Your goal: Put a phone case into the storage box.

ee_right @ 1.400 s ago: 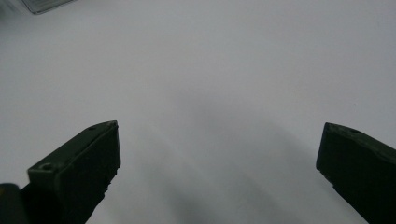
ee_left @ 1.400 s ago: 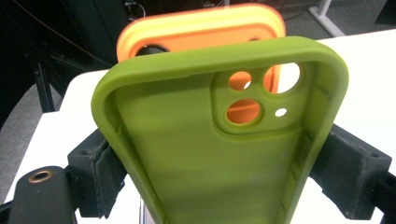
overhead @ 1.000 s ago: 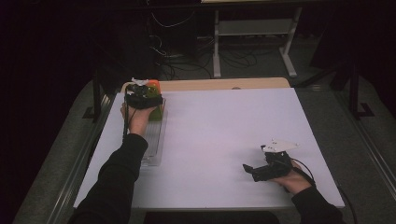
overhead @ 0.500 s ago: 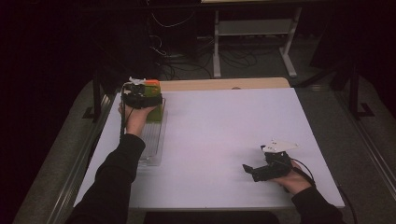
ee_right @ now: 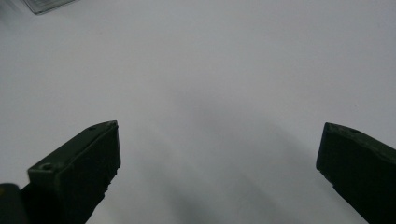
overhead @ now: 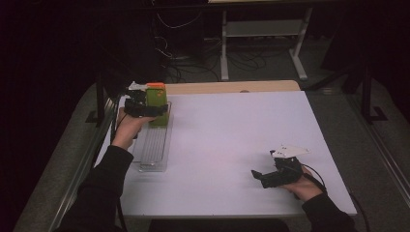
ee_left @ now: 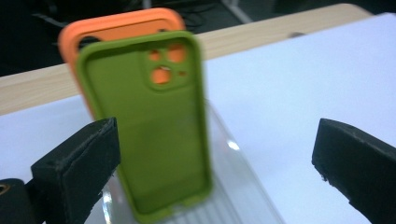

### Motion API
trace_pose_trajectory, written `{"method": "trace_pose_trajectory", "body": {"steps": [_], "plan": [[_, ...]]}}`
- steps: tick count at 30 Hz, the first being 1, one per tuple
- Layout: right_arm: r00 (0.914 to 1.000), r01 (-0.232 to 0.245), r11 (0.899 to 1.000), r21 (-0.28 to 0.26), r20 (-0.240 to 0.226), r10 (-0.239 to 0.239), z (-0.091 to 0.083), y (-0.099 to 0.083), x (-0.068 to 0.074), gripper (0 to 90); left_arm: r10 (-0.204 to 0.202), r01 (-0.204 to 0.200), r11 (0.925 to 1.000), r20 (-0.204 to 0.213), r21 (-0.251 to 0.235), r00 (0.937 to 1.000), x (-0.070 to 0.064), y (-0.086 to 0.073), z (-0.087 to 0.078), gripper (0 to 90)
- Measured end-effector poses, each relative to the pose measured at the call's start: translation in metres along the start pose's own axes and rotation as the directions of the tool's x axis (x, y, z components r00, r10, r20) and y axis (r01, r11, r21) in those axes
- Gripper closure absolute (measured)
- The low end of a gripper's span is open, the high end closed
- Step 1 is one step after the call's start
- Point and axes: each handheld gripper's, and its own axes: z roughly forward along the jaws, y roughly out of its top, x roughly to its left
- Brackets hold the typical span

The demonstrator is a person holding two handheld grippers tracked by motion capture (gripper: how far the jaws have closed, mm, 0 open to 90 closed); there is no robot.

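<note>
Matt rubbery green phone case (ee_left: 159,140) and orange phone case (ee_left: 116,28); clear glossy ribbed plastic rack (overhead: 153,150); smooth matt white table (overhead: 232,140) with a pale wood edge (overhead: 232,87).

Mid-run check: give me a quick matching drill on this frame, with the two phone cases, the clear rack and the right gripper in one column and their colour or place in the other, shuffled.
Column A
1. front phone case
2. rear phone case
3. clear rack
4. right gripper

Column B
a. orange
b. low over the bare white table top, jaws wide apart
c. green
d. along the table's left edge, holding both cases upright at its far end

Pairs: 1-c, 2-a, 3-d, 4-b
</note>
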Motion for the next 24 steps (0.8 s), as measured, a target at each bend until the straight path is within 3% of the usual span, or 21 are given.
{"method": "trace_pose_trajectory", "body": {"steps": [4,9,15,24], "plan": [[1.0,0.006,1.0,-0.003,-0.001,-0.006,0.0,0.0,0.0,0.0,0.025,-0.024,0.9996,0.083,-0.015,0.9962,-0.006,-0.003,-0.014,0.7],[1.0,-0.001,1.0,0.004,-0.004,0.001,0.0,0.0,0.0,0.0,0.064,-0.058,0.9975,0.165,-0.042,0.9843,-0.017,-0.009,-0.028,0.7],[1.0,0.001,1.0,0.005,-0.006,-0.001,0.0,0.0,0.0,0.0,0.117,-0.108,0.9927,0.218,-0.053,0.969,-0.028,-0.016,-0.04,0.7],[0.9999,0.009,1.0,0.001,-0.011,-0.009,0.0,0.0,0.0,0.0,0.147,-0.129,0.9885,0.295,-0.08,0.944,-0.041,-0.032,-0.053,0.7]]}}
